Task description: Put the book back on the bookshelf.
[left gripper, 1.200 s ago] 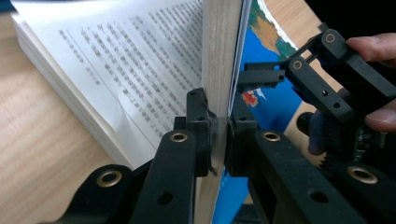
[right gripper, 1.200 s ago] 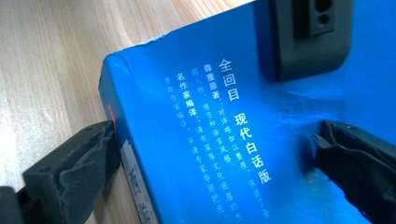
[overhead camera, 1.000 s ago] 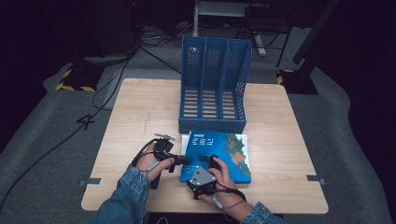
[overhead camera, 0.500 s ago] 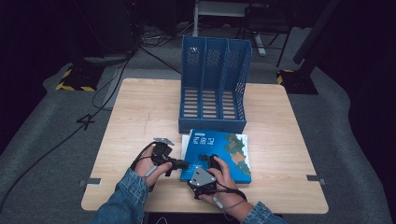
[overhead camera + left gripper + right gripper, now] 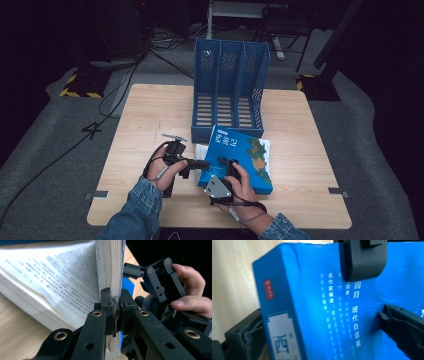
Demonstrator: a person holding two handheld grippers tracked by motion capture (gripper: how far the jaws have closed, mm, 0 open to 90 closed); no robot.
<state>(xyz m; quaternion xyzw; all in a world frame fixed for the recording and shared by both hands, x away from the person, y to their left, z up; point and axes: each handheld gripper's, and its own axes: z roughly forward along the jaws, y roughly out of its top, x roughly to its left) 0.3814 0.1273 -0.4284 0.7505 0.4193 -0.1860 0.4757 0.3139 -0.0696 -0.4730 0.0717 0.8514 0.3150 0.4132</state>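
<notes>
We've got the book (image 5: 240, 157) at center frame, front of the rack (image 5: 227, 90). Left gripper (image 5: 115, 312) pinches cover + some pages; right gripper (image 5: 322, 322) straddles the spine, grip unclear. Thick, heavy, floppy pages, so hold near the spine.

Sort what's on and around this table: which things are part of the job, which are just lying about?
In the job: blue book, left gripper clamped on its pages, right gripper pressing its cover, blue file rack.
Lying about: floor cables.
</notes>
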